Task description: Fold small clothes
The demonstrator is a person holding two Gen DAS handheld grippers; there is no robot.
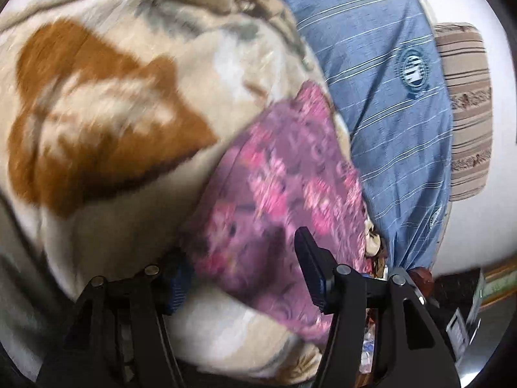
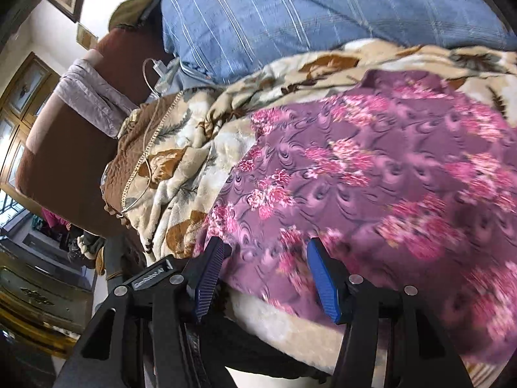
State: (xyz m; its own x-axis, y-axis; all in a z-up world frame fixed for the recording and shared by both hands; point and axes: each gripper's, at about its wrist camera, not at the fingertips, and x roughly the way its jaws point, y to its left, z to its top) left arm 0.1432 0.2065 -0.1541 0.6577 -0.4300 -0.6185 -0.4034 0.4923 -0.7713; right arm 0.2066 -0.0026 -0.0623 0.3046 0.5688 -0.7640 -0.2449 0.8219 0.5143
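My right gripper (image 2: 265, 271) hangs with its blue-padded jaws apart, straddling the near edge of the purple floral cloth garment (image 2: 371, 174) without pinching it. My left gripper (image 1: 240, 274) is also parted, the same garment's near corner (image 1: 274, 177) lying between its fingers, unclamped. The garment rests on a cream and brown fleece blanket (image 1: 106, 103), near a blue striped pillow (image 1: 371, 64). I fear closing now could also catch the plush blanket.

bright, even light, both views motion-blurred (worst on the left), fisheye-bent with dark corners.
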